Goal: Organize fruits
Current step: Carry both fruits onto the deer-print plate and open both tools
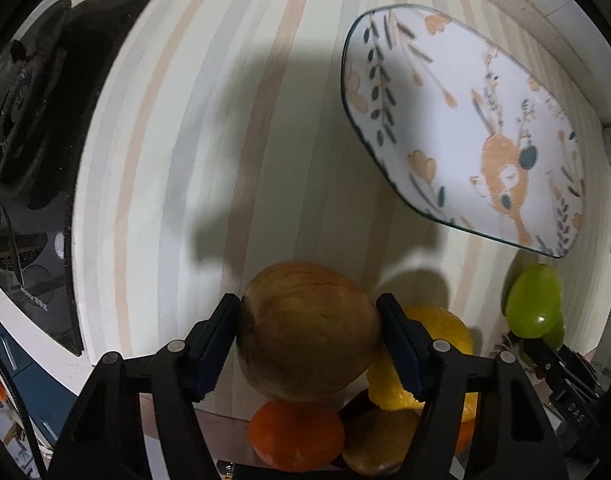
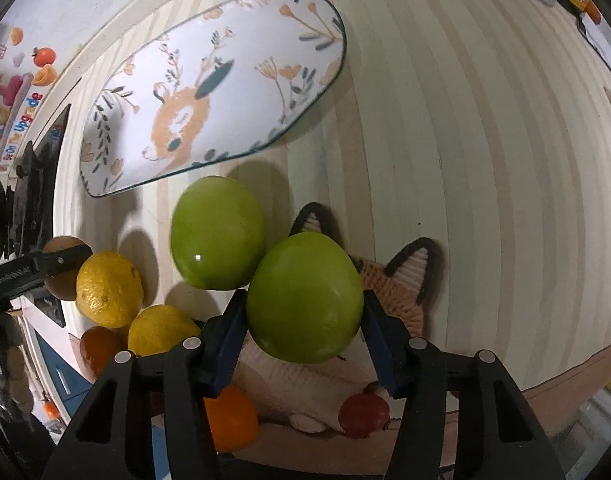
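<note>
My left gripper [image 1: 308, 343] is clamped on a brown apple [image 1: 309, 330], lifted over the striped tablecloth [image 1: 209, 128] on the near side of the deer plate [image 1: 465, 128]. My right gripper [image 2: 303, 322] is squeezing 1 green apple [image 2: 305, 296], with a 2nd green apple [image 2: 217, 232] touching it just below that plate. 2 lemons [image 2: 109, 288] and an orange [image 2: 231, 420] sit nearer me than the plate, beside a knitted fox [image 2: 401, 284].

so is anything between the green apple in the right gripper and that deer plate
Yes: a second green apple sits between the held green apple in the right gripper and the plate. Bare striped tabletop lies to its right.
</note>
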A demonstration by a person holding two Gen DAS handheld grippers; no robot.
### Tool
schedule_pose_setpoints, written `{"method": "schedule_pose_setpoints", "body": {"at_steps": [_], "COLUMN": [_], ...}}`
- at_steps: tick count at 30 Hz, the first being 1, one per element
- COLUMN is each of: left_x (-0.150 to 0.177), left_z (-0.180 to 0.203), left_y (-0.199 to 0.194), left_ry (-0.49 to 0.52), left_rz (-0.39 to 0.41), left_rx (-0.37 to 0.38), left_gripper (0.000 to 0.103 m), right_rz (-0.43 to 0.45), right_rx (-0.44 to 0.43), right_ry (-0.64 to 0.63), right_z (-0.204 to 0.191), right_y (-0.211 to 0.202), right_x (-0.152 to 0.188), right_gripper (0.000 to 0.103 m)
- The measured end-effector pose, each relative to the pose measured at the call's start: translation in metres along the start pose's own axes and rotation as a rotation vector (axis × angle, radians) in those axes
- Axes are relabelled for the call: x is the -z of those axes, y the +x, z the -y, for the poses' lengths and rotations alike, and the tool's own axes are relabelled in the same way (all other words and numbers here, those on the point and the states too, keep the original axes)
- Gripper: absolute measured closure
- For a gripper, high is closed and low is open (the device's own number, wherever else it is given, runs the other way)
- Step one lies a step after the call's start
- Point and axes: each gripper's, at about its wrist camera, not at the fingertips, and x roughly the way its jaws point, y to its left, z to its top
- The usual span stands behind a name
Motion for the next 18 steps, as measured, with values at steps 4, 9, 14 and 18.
{"method": "schedule_pose_setpoints", "body": {"at_steps": [4,9,14,18], "left_x": [0.0,-0.019,-0.064,-0.116], "left_z": [0.0,0.025,0.067,0.088], "left_y": [-0.034,-0.086,-0.085,-0.046], "left_ry": [0.016,0.056,0.088,0.044], "left_rz": [0.057,0.127,0.125,0.043], "left_rx": [0.027,0.117,0.16,0.188], "left_gripper": [0.035,0.035,0.035,0.035], "right_rz": [0.028,0.098,0.141,0.106], "right_rx": [-0.026,-0.078,-0.073,-0.046], "right_ry": [-0.009,-0.047,-0.095,-0.104], "right_z": [-0.008,-0.024,-0.043,-0.049], "right_y": [-0.018,-0.054,-0.054,-0.028], "right_x": [0.0,-0.027,-0.085,-0.128], "right_gripper": [0.045,0.045,0.045,0.045]}}
